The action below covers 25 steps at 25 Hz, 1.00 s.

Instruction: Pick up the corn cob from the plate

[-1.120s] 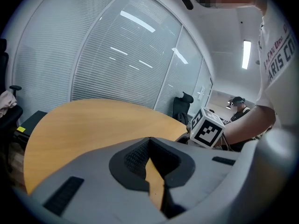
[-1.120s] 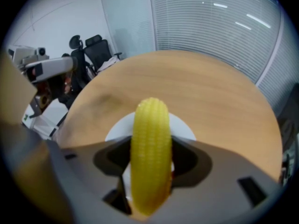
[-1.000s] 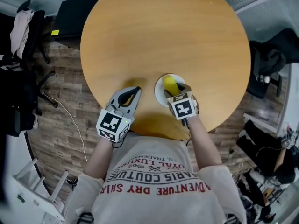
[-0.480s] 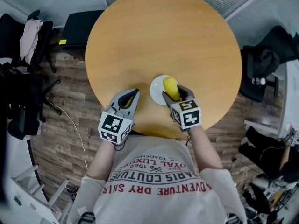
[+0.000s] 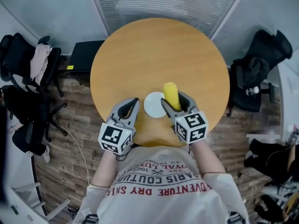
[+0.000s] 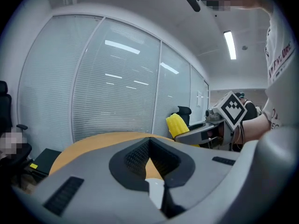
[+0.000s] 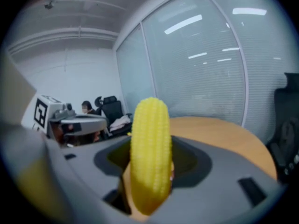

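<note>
Since the round wooden table (image 5: 159, 55) fills the middle of the head view, I'll start there. Its top is bare apart from one plate near the person's edge. A black office chair (image 5: 256, 71) sits off the right side on the wood-plank floor (image 5: 70, 139), and another chair draped with clothes (image 5: 35, 66) is off to the left.

Both grippers hang over the near edge of the table. The left gripper (image 5: 133, 102) is just left of the plate with its jaws closed together at the tips, and nothing is between them; its own view shows only the tabletop through the gap behind the tips. The right gripper (image 5: 172, 99) is just right of the plate with its jaws clamped on the corn.

The small white plate (image 5: 150, 105) sits flat between the two grippers with nothing on it.

The yellow corn cob (image 5: 171, 95) is off the plate, up in the air, pinched around its lower part. Its rounded end sticks out past the jaw tips toward the far side of the table.
</note>
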{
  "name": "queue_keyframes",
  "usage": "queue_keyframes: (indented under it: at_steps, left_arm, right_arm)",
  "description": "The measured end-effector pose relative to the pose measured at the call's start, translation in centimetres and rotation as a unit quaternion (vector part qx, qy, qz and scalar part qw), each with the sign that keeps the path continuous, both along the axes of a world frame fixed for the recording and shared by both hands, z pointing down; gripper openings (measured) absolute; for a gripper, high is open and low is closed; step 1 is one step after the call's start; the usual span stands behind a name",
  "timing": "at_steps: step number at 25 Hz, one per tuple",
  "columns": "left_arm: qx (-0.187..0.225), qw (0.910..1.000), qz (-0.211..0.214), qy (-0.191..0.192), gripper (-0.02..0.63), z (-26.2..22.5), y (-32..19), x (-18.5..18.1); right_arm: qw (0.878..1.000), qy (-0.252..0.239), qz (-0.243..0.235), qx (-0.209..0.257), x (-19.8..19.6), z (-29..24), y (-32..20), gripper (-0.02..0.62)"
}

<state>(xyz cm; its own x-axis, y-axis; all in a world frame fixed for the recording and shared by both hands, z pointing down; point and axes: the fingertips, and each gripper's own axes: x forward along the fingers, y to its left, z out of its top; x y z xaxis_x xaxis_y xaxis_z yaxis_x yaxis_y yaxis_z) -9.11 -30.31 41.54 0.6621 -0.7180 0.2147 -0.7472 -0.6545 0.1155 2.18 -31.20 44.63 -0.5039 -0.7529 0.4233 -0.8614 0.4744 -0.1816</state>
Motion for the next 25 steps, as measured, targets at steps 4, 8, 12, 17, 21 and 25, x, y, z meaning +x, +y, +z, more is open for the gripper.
queue_keyframes:
  at_steps: [4, 8, 12, 17, 21, 25]
  left_arm:
    - [0.034, 0.9994, -0.009, -0.002, 0.031, -2.6, -0.1, 0.8]
    - [0.058, 0.9981, -0.02, -0.002, 0.031, -4.2, 0.0, 1.2]
    - [0.075, 0.9968, -0.027, 0.002, 0.031, -5.3, 0.4, 1.7]
    - [0.079, 0.9961, -0.04, 0.002, 0.031, -5.6, 0.7, 1.6]
    - [0.079, 0.9955, -0.054, 0.001, 0.031, -5.6, 0.7, 1.4]
    - [0.079, 0.9954, -0.055, -0.005, 0.031, -5.5, 0.7, 1.2]
  right_arm:
    - [0.996, -0.017, 0.019, 0.083, 1.3, -3.4, 0.4, 0.268]
    - [0.992, -0.027, 0.022, 0.123, 2.0, -5.3, 1.0, 0.268]
    - [0.989, -0.035, 0.017, 0.141, 2.5, -6.6, 1.5, 0.268]
    - [0.988, -0.039, 0.017, 0.148, 3.1, -7.1, 1.8, 0.268]
    - [0.987, -0.036, 0.012, 0.154, 3.3, -7.1, 2.0, 0.268]
    - [0.987, -0.03, 0.008, 0.161, 3.0, -7.2, 1.9, 0.268]
